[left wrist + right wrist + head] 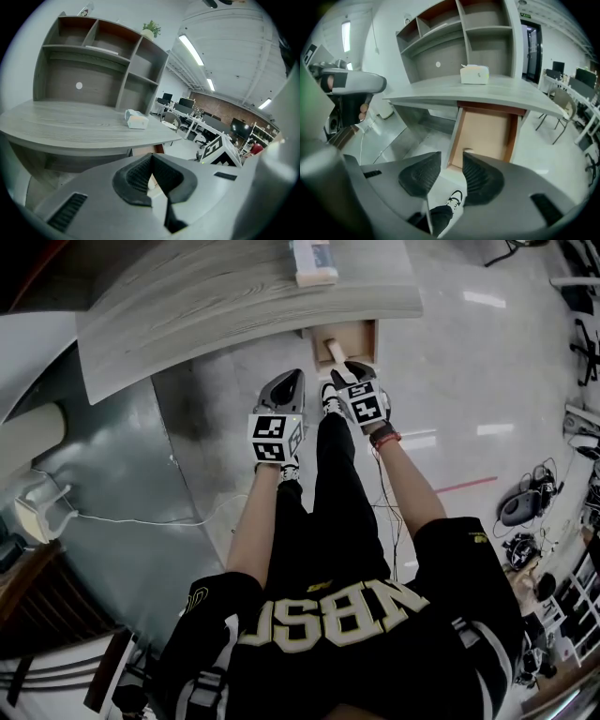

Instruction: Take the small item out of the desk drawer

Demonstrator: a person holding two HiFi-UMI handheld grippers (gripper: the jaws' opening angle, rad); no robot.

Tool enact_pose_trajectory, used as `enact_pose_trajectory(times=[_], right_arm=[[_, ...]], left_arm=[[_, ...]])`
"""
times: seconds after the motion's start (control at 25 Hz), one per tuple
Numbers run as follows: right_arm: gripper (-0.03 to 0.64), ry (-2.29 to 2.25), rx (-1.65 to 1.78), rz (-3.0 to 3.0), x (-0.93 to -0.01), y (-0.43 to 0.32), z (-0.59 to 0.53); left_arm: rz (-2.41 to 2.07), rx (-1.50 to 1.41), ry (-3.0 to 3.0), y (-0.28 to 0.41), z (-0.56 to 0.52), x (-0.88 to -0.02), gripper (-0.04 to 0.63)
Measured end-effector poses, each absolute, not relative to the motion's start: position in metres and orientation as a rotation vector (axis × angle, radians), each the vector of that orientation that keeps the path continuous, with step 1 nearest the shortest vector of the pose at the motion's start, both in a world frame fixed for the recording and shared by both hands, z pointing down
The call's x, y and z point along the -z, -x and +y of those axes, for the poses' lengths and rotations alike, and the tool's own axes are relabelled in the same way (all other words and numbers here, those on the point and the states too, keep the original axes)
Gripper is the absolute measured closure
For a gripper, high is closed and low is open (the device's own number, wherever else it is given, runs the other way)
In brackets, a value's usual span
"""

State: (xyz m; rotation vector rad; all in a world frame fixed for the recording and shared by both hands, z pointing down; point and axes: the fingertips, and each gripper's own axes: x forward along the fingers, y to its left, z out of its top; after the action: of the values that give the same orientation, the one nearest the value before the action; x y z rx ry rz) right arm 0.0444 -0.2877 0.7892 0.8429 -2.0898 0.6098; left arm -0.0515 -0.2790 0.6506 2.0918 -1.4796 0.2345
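A box (314,262) sits on the desk (206,296), above the open drawer (361,336), which holds a small item (335,351).

The head view looks steeply down from above the person. The grey wood-grain desk (234,296) crosses its upper frame, and the open light-brown wooden drawer (349,338) sits at upper centre. The left gripper view sits low and near, facing across the desktop. The right gripper view faces into the drawer from close by. All three show the small white box (314,263) on the desktop.
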Motion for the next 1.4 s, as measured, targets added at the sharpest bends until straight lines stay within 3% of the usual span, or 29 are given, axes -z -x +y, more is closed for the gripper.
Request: enact_pose_trajectory(times=[1.2,1.4], right_arm=[[0.437,-0.781,-0.616,-1.912,-0.933,-0.047,-0.340],[0.491,-0.789,-0.597,-1.880,-0.933,-0.048,-0.341]], left_arm=[[-1.450,-0.301,-2.003,0.056,-0.294,-0.738,0.584],[-1.439,-0.309,-2.000,0.056,-0.291,-0.741,0.584]])
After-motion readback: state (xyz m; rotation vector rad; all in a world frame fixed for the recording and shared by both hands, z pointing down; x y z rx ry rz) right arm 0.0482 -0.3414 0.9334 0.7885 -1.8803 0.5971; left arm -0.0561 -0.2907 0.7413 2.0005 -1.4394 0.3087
